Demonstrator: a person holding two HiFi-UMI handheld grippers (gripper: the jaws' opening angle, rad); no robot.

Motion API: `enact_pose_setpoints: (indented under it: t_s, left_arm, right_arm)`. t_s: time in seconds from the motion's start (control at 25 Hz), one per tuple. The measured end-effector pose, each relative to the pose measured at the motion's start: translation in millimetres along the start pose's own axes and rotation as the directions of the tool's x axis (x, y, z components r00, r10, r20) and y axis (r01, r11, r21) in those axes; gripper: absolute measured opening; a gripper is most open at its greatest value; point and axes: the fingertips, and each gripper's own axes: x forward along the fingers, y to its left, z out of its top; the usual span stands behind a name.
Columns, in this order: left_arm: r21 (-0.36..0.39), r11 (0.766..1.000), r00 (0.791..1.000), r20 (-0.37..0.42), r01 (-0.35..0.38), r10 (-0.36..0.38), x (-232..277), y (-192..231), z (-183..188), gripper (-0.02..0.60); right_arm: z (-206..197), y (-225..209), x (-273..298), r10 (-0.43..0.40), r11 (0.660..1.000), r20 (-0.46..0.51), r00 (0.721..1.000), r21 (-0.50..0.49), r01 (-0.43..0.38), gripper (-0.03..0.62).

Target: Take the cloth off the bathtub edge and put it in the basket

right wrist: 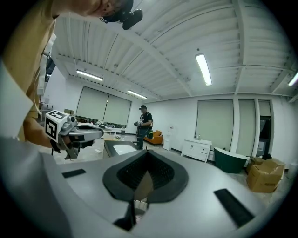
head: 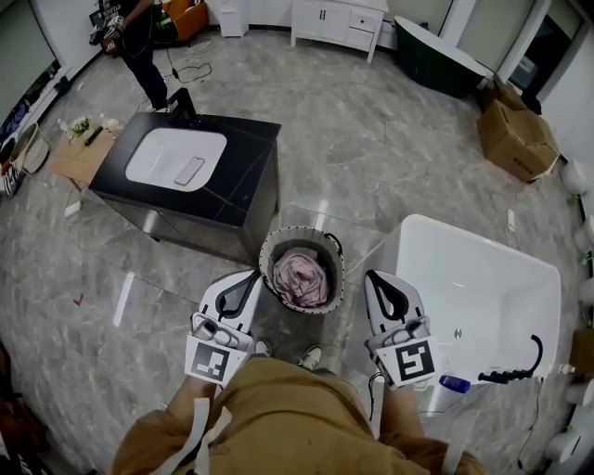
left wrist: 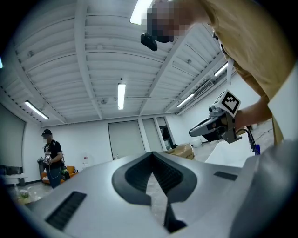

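Observation:
The pink cloth [head: 302, 276] lies bunched inside the round basket [head: 270, 247], which stands on the floor between my two grippers. My left gripper [head: 253, 276] is held up just left of the basket, jaws together and empty. To the basket's right my right gripper [head: 372, 276] is shut, also empty. Both point level into the room. In the left gripper view the left gripper [left wrist: 152, 155] has its jaws meeting at the tip, with the right gripper [left wrist: 208, 128] off to the right. The right gripper view shows the right gripper [right wrist: 145, 153] shut. The white bathtub [head: 464, 228] is at the right, its edge bare.
A black vanity [head: 243, 199] with a white sink [head: 158, 153] stands left of the basket. A person [head: 139, 42] stands at the far left. A cardboard box [head: 516, 137], a dark green tub [head: 436, 57] and a white cabinet [head: 339, 20] are further back. A black tap [head: 515, 371] sits on the bathtub.

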Motion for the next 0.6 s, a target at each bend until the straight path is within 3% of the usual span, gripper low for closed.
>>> enact_pose_setpoints:
  t_s: [0.6]
  left_arm:
    - [0.013,0.997,0.996,-0.031,-0.081,0.081,-3.8,24.1,-6.0,0.006]
  right_arm:
    - [25.5,8.6,43.0,0.104,0.994,0.059,0.993,-0.029,-0.102,0.005]
